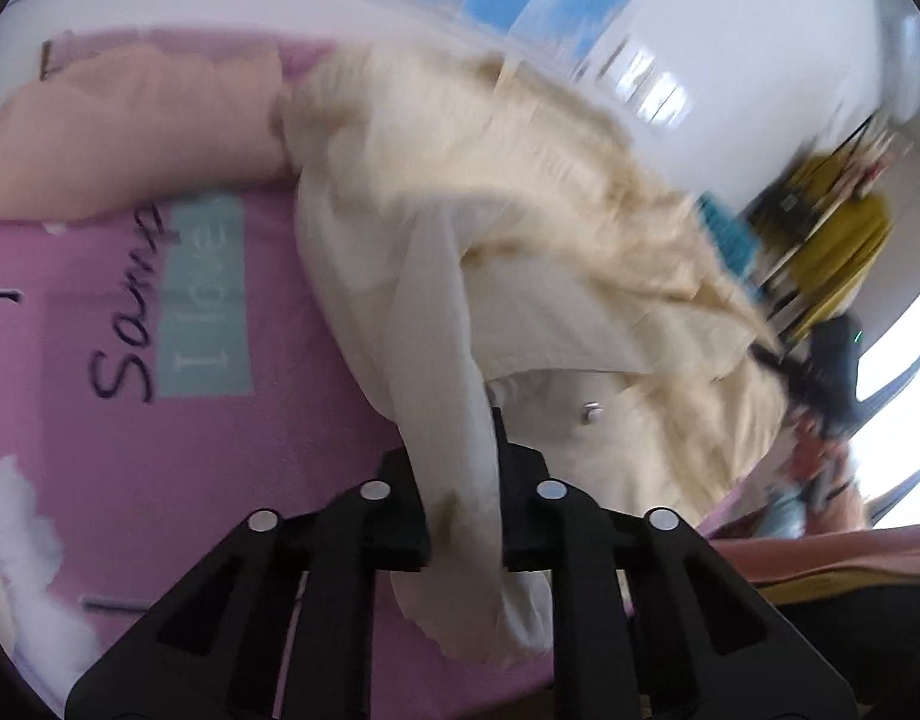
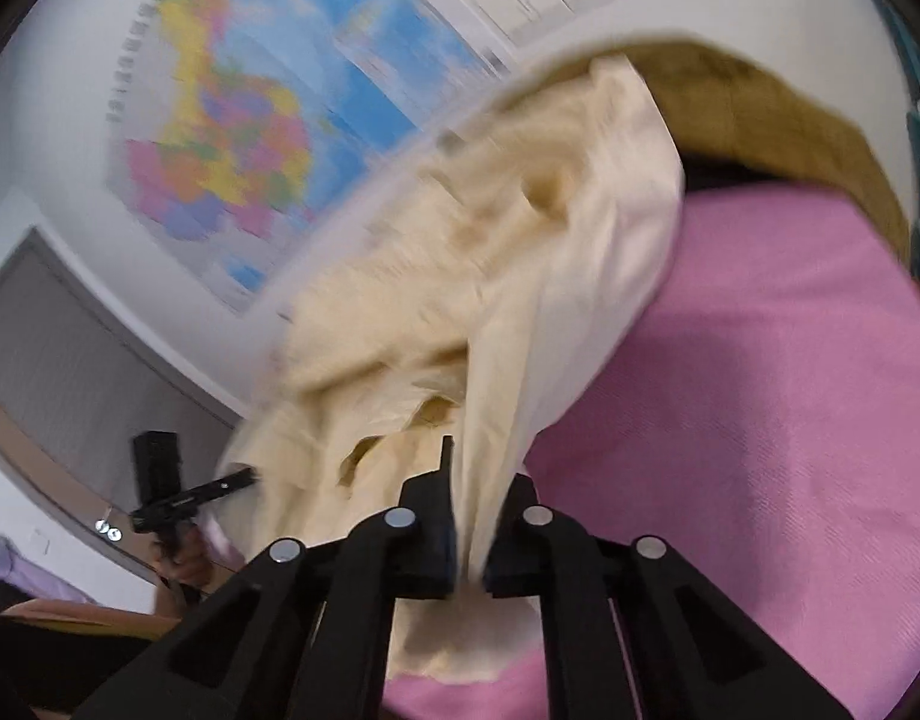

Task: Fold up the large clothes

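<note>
Cream cloth is pinched in both my tongs: the left tongs point(image 1: 463, 474) clench a sleeve of the cream garment point(image 1: 520, 228), the right tongs point(image 2: 469, 516) another bunched fold. Beyond them it drapes over the pink sheet point(image 1: 117, 450); farther off hangs a wall map point(image 2: 249, 132).

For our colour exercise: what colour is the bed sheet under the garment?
Pink, printed with lettering; the sheet shows best in the left wrist view.

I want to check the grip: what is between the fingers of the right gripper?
A bunched strip of the cream garment is pinched in the right gripper, seen in the right wrist view.
</note>
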